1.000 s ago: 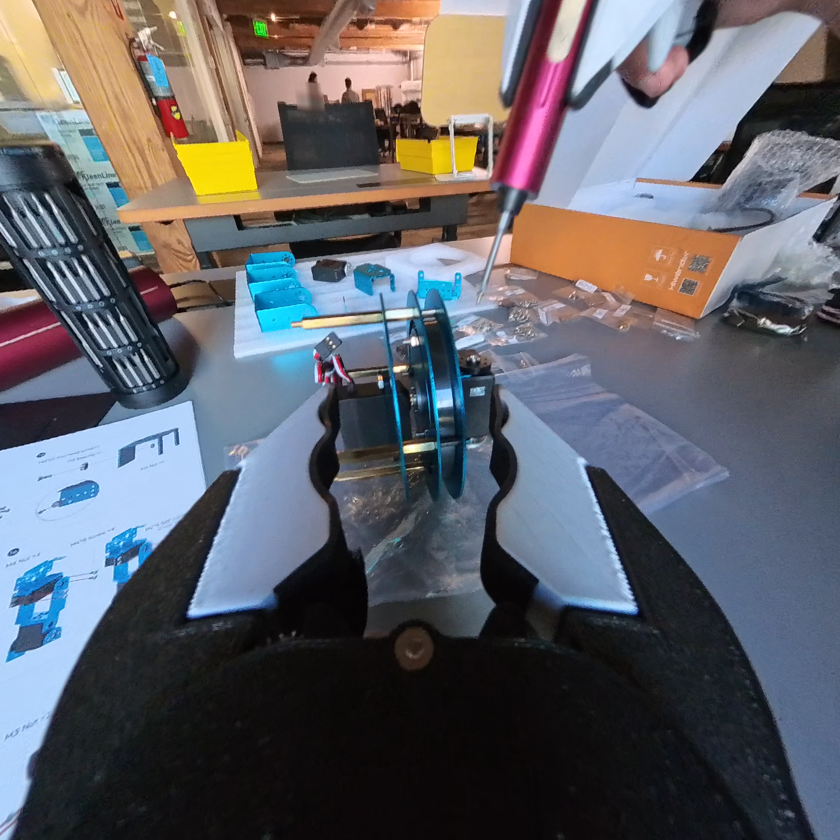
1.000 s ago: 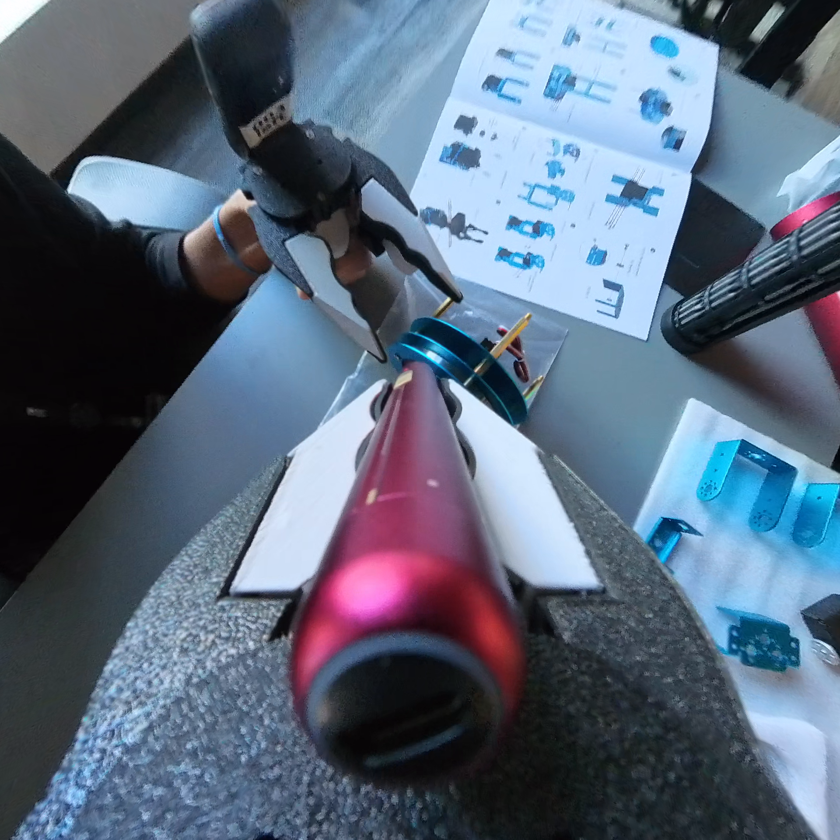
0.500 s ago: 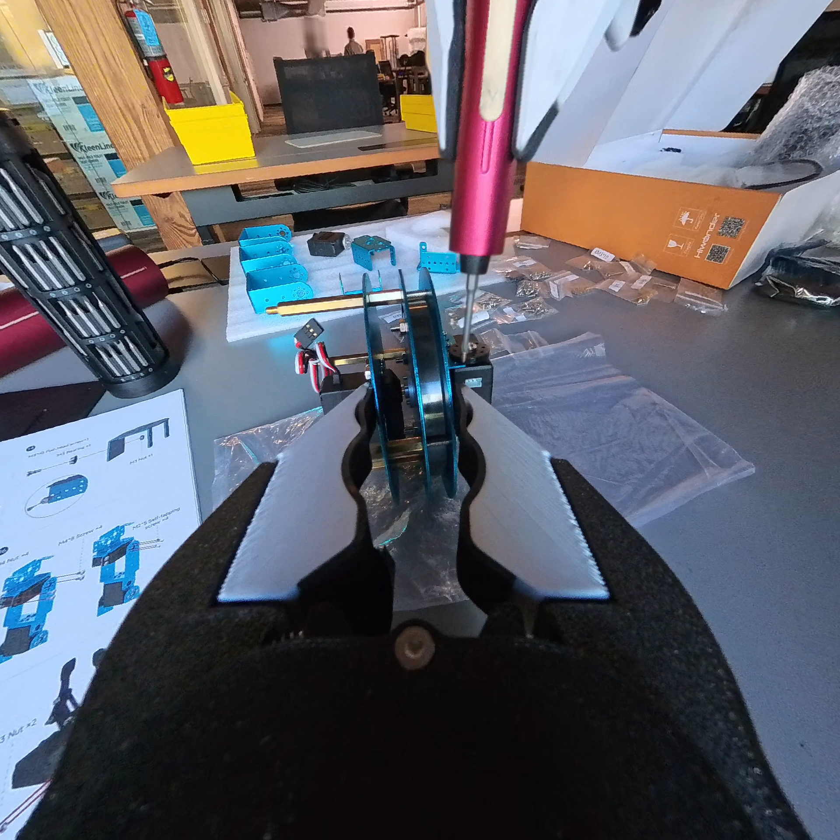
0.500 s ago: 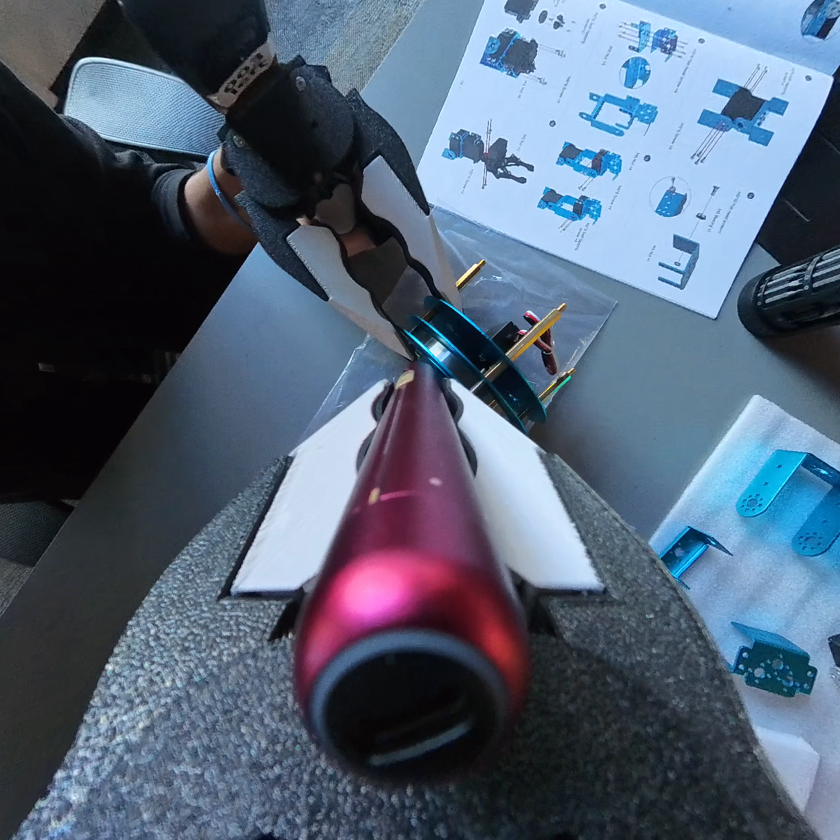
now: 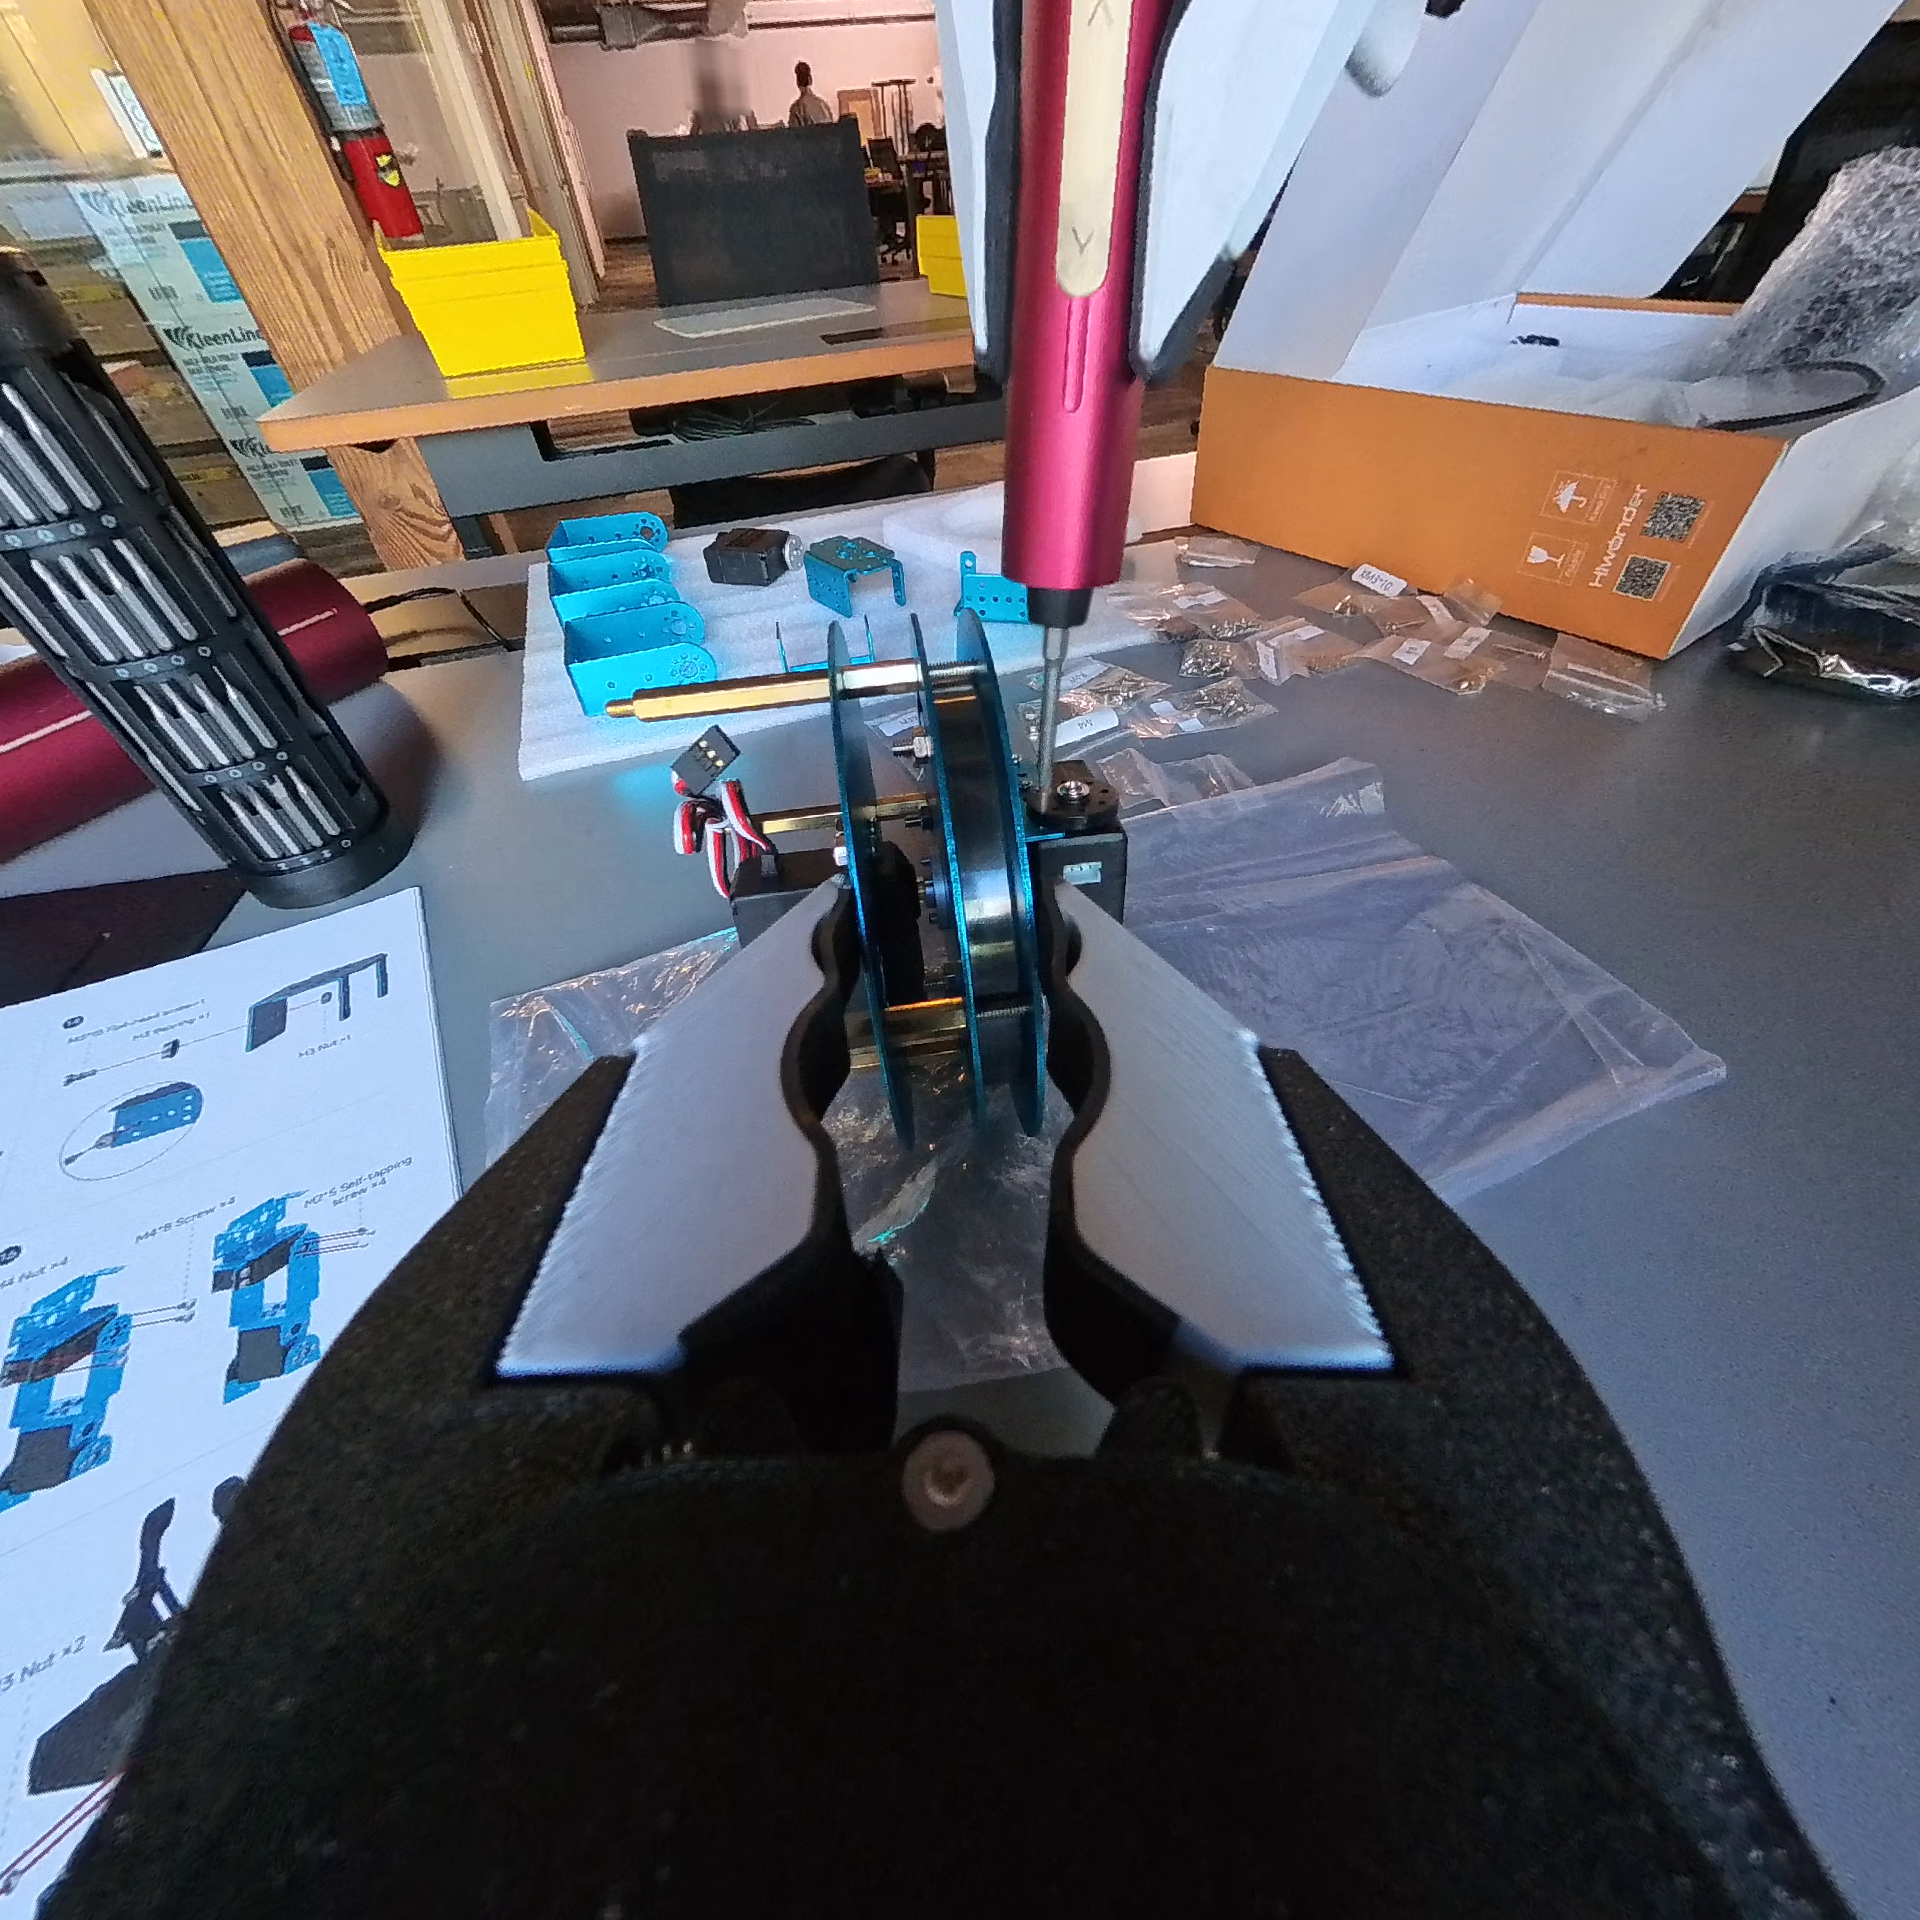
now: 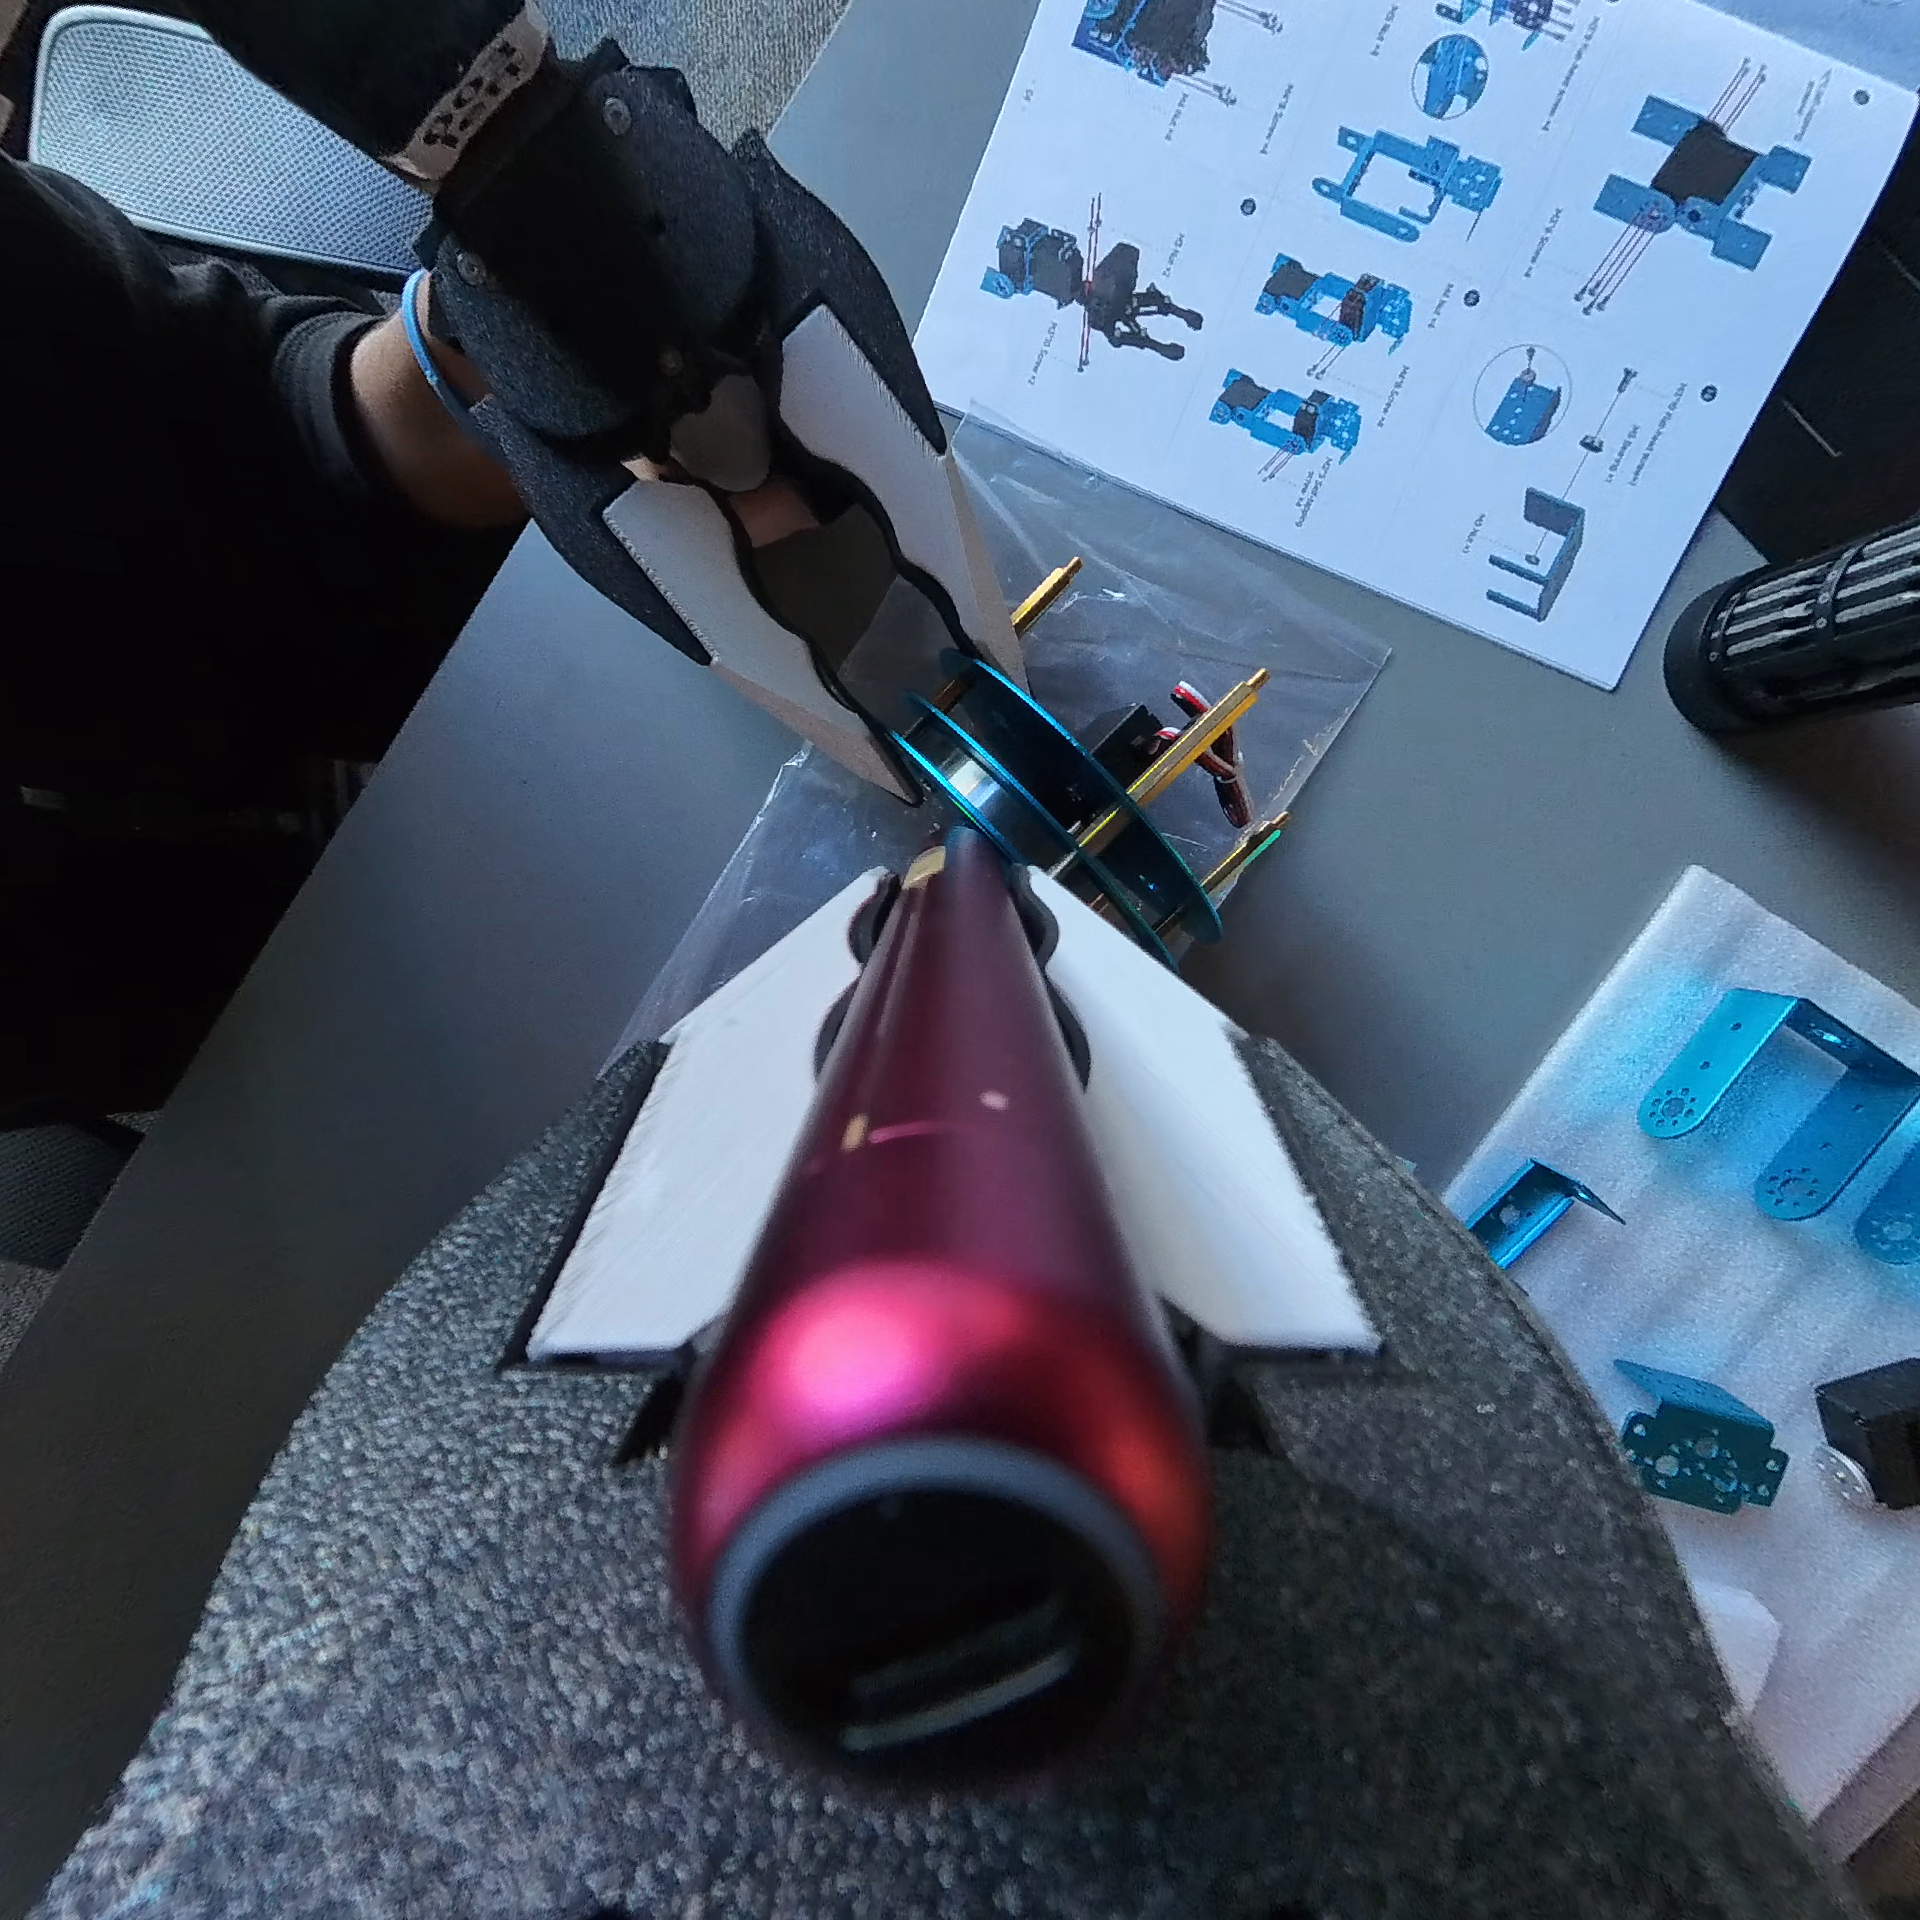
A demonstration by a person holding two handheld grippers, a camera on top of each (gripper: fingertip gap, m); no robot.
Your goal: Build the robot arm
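My left gripper is shut on an assembly of blue metal discs with brass standoffs and a black servo, standing on edge on a clear plastic bag. My right gripper is shut on a pink electric screwdriver. In the left wrist view the screwdriver hangs upright, and its thin bit touches the top of the black servo block just right of the discs. The right wrist view shows the assembly past the screwdriver's tip, with the left gripper on it. The bit tip is hidden there.
A printed instruction sheet lies at left. A black bit holder stands beyond it. White foam carries blue brackets. Small bags of screws and an orange box sit at right. Grey table. My hands' fingertips stand some 8 cm from each other.
The screwdriver has swung from tilted and high to upright, and its bit came down onto the servo block. My left gripper closed in on the discs.
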